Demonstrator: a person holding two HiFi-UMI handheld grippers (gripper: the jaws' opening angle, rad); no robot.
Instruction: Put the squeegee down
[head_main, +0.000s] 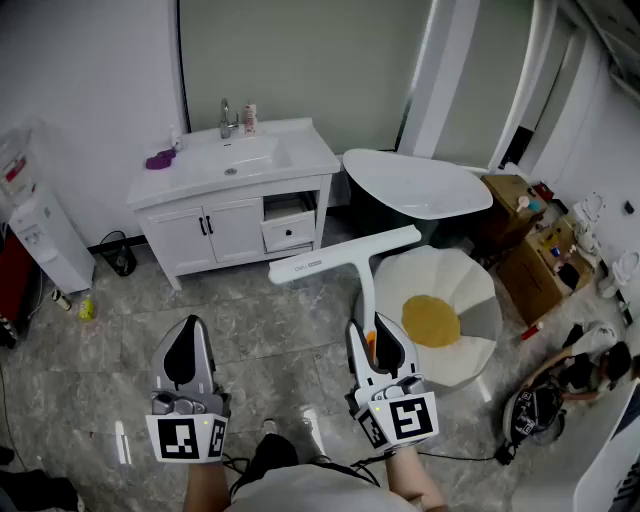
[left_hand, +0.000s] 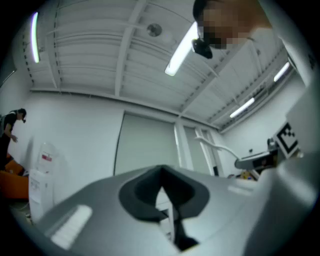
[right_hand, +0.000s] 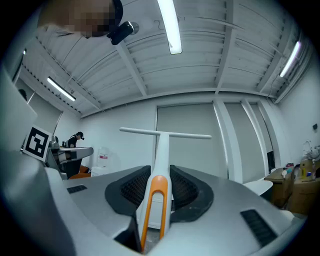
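The squeegee (head_main: 345, 256) is white with a long blade and an orange-trimmed handle; it is held up in the air, blade away from me, over the floor in front of the vanity. My right gripper (head_main: 378, 347) is shut on its handle. In the right gripper view the handle of the squeegee (right_hand: 162, 150) runs up between the black pads of the right gripper (right_hand: 161, 186), and the blade lies level across the top. My left gripper (head_main: 187, 352) hovers to the left, apart from the squeegee, with its jaws together and nothing in them; the left gripper (left_hand: 163, 194) shows the same in its own view.
A white vanity (head_main: 240, 200) with a sink and tap stands at the back, a purple cloth (head_main: 160, 159) on its top. A white tub (head_main: 425, 186), a white petal-shaped seat (head_main: 470, 290) with a yellow cushion, cardboard boxes (head_main: 545, 268) and a person (head_main: 585, 368) are on the right; a water dispenser (head_main: 45, 240) on the left.
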